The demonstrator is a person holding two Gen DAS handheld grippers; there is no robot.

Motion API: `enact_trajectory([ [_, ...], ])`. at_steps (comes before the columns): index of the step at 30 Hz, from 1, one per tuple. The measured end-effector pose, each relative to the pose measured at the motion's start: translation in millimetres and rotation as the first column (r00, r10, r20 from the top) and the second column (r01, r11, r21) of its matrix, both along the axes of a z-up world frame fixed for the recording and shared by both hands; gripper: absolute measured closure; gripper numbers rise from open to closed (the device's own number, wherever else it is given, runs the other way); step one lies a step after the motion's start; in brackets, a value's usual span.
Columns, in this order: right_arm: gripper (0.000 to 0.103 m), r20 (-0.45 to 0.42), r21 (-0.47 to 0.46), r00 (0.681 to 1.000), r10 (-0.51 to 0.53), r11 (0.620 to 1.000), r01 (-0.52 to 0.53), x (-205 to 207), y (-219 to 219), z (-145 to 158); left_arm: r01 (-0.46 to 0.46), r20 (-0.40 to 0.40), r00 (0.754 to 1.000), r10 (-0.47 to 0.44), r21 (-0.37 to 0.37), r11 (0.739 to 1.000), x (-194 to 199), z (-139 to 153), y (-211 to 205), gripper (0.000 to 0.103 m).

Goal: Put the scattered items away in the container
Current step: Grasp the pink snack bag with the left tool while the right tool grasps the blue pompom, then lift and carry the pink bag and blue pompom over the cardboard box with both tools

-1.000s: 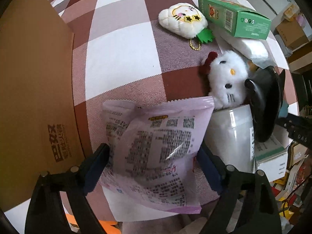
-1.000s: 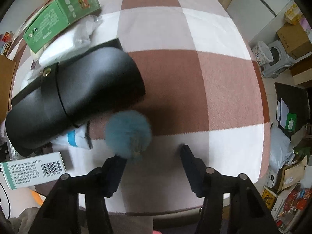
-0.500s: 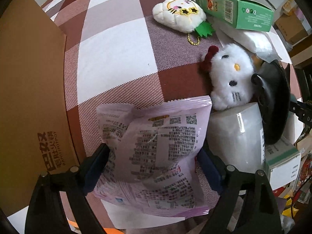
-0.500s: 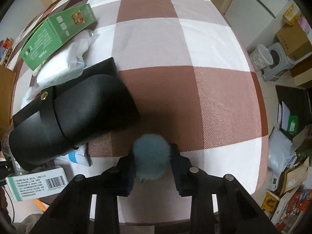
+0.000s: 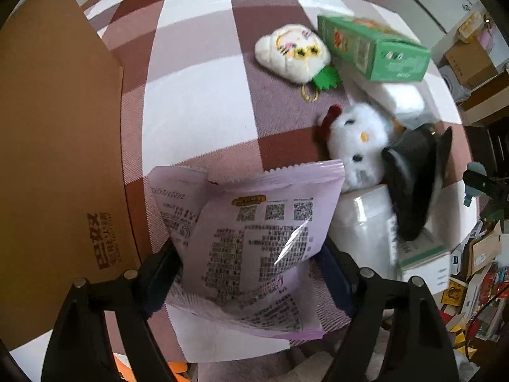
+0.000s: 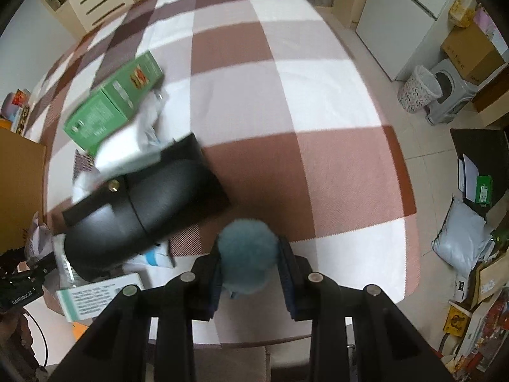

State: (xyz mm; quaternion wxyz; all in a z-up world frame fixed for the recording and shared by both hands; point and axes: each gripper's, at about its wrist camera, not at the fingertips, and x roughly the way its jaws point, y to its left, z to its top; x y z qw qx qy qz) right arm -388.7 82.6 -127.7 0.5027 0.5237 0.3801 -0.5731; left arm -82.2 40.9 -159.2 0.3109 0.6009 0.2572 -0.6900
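The table [image 6: 318, 95], covered in a brown, grey and white check cloth, was seen stretching ahead of both sets of jaws. A cardboard box [image 5: 57, 159] stood to the left of the left gripper [image 5: 251, 258], its brown wall close beside the left finger.

A purple snack bag [image 5: 254, 238] was held between the left jaws, which were spread wide, one finger pressed against each side edge of the bag; the bag's crimped top edge pointed away from the jaws. Just to the right of those jaws a white clear-wrapped pack [image 5: 362, 222] lay touching the bag's edge. A black case [image 6: 143, 213] lay ahead and to the left of the right jaws, and it was seen resting on the pack in the left wrist view. A green carton [image 6: 117, 95] lay farther ahead of the case, leaning over a white packet [image 5: 397, 98].

A white plush cat [image 5: 359, 146] with a red bow sat beyond the bag's top right corner, and a white round plush charm [image 5: 292, 51] lay farther ahead, beside the carton.

A teal pom-pom [image 6: 246, 253] was pinched between the right gripper's [image 6: 248, 261] jaws, which were closed narrowly against its two sides, near the table's front edge.
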Motion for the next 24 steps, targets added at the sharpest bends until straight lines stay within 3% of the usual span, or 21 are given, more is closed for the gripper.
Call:
enact_trajectory([
  [3, 0.072, 0.013, -0.016, 1.000, -0.005, 1.000, 0.005, 14, 2, 15, 0.002, -0.014, 1.000, -0.002, -0.003, 1.000, 1, 10, 1, 0.022],
  [6, 0.072, 0.014, -0.041, 1.000, -0.002, 0.999, 0.003, -6, -4, 15, 0.002, -0.043, 0.999, -0.003, -0.015, 1.000, 4, 27, 3, 0.022],
  [8, 0.072, 0.017, -0.055, 1.000, 0.000, 0.999, 0.001, -11, -7, 20, 0.005, -0.052, 0.999, -0.006, -0.038, 0.999, -27, 37, 19, 0.022],
  [11, 0.072, 0.018, -0.065, 1.000, -0.002, 0.998, 0.003, -16, -13, 29, 0.000, -0.063, 0.998, -0.003, -0.051, 0.999, -59, 58, -3, 0.022],
  [24, 0.072, 0.010, -0.140, 0.999, 0.043, 0.989, -0.041, 1, -26, 78, -0.101, -0.159, 0.983, 0.088, -0.074, 0.992, -57, 123, 16, 0.022],
])
